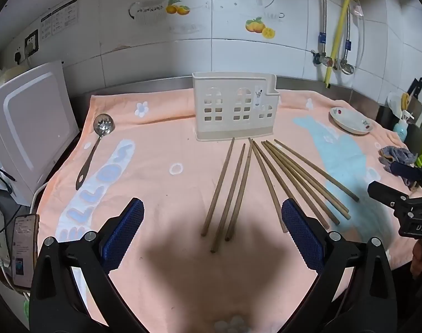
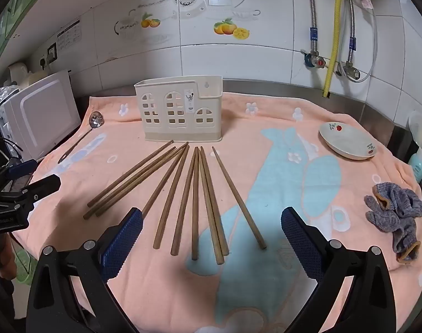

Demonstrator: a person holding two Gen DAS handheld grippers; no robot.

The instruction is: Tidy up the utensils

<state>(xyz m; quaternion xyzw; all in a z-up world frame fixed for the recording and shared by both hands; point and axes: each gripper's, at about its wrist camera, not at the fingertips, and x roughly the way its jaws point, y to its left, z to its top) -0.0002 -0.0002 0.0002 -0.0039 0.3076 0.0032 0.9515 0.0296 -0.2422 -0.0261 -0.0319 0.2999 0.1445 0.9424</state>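
Observation:
Several wooden chopsticks lie fanned out on a peach towel in front of a cream utensil holder with window cut-outs, standing upright. In the right wrist view the chopsticks and the holder show too. A slotted metal spoon lies at the far left; it also shows in the right wrist view. My left gripper is open and empty, above the near ends of the left chopsticks. My right gripper is open and empty, above the near ends of the middle chopsticks.
A white floral dish sits on the towel at the right, also in the right wrist view. A grey-blue cloth lies at the right edge. A white appliance stands left, a phone beside the towel. Tiled wall with pipes behind.

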